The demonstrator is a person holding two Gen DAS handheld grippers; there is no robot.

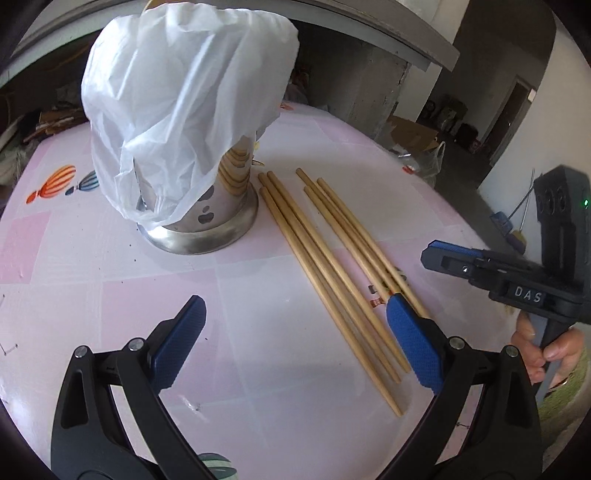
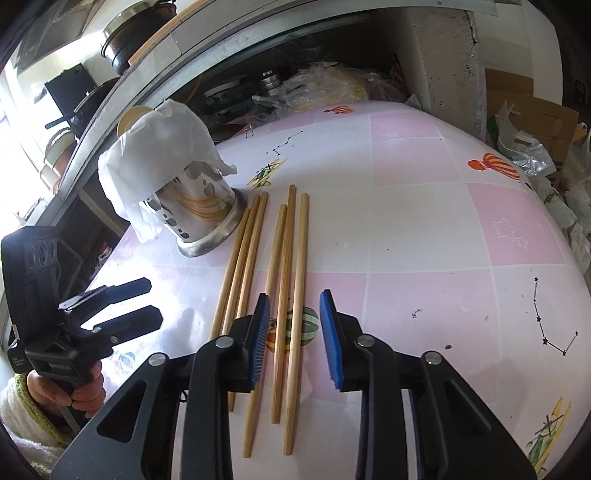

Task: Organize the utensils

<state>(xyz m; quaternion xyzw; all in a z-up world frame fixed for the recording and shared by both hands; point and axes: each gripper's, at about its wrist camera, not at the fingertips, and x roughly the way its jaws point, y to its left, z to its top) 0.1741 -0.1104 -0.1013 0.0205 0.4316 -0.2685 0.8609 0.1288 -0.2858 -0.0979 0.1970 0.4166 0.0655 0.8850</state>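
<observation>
Wooden chopsticks (image 2: 284, 295) beside bag-covered steel holder (image 2: 199, 218); both grippers' jaws apart, empty, right (image 2: 295, 339) straddling two.

Pink checked tablecloth (image 2: 424, 229), tan chopsticks (image 2: 295, 295), seemingly white bag (image 1: 177, 103).

We recorded sharp, daylit views; a window (image 2: 14, 122) glared at left, and fisheye distortion darkened the corners.

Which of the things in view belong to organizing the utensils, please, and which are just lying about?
Belongs to the job:
- six wooden chopsticks lying on the table
- metal utensil holder, covered by a white plastic bag
- right gripper, left gripper

Just lying about:
- cardboard box
- cooking pot on the counter
- plastic bags beyond the table
</observation>
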